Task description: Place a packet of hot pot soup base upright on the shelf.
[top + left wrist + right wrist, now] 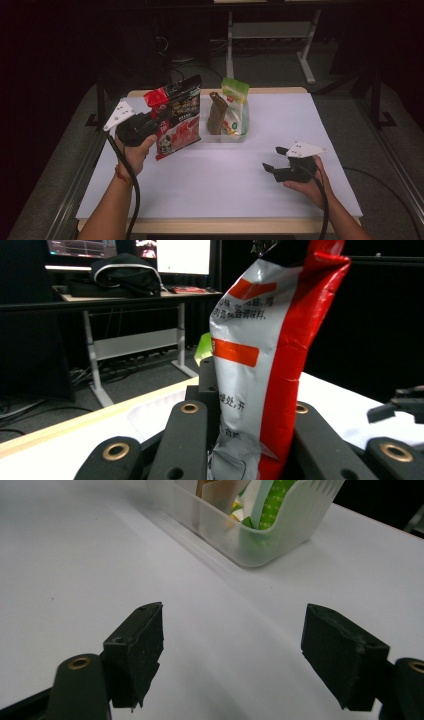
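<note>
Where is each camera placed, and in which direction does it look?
High view: above the person's side, looking forward and down at the white table; forearms, both hands show.
Left gripper view: on the left gripper, along jaws clamping the red-and-white printed snack bag.
Right gripper view: on the open right gripper, facing the clear plastic bin.
Shared: bag, bin, table.

A crinkled red, white and black snack bag [177,117] stands upright, lifted above the table.

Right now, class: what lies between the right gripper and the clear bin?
Nothing: in the right gripper view, bare white table runs from the open right gripper to the bin.
</note>
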Motion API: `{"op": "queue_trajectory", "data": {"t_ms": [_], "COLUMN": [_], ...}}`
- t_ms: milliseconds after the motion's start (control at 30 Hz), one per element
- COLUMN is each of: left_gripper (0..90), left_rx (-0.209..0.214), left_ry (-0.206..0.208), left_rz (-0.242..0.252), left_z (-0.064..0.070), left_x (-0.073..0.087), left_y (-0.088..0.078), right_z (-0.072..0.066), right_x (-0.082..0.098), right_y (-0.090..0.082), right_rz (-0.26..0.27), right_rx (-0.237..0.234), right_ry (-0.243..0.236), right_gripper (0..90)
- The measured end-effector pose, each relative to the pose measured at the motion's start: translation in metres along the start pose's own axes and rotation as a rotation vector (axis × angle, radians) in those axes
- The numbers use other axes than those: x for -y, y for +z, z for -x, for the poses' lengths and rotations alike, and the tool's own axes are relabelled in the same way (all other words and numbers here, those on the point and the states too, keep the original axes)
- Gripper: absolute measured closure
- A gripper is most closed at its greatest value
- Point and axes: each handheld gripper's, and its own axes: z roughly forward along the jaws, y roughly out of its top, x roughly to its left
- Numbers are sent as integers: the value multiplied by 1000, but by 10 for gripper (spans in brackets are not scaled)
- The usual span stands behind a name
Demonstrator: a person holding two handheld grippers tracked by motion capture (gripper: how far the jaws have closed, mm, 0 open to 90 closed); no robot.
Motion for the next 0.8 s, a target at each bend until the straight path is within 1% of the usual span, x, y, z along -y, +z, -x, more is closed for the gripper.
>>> {"op": "queue_trajectory", "data": {"t_ms": [167,333,433,533,633,733,800], "left_gripper": [791,791,791,791,791,791,791], "left_rx": [-37,-90,-124,-145,-157,-170,-189], "left_ry": [-6,-17,-14,-14,-18,-39,-46], "left_rz": [-1,-10,-20,-33,-33,-29,-26], "left_z": [-2,-4,-5,-7,-6,-9,-11], "left_x": [-3,-5,-6,-5,-3,0,1], "left_y": [11,25,34,45,56,65,70], "right_z": [0,0,0,-1,0,0,0], "right_x": [0,0,0,0,0,1,1], "right_y": [-1,0,0,0,0,0,-1], "right_rz": [1,0,-1,0,2,1,1], "right_rx": [4,1,0,-1,-5,-8,-10], "right_ry": [1,2,-1,2,2,4,5], "right_gripper": [242,241,241,241,241,241,241]}}
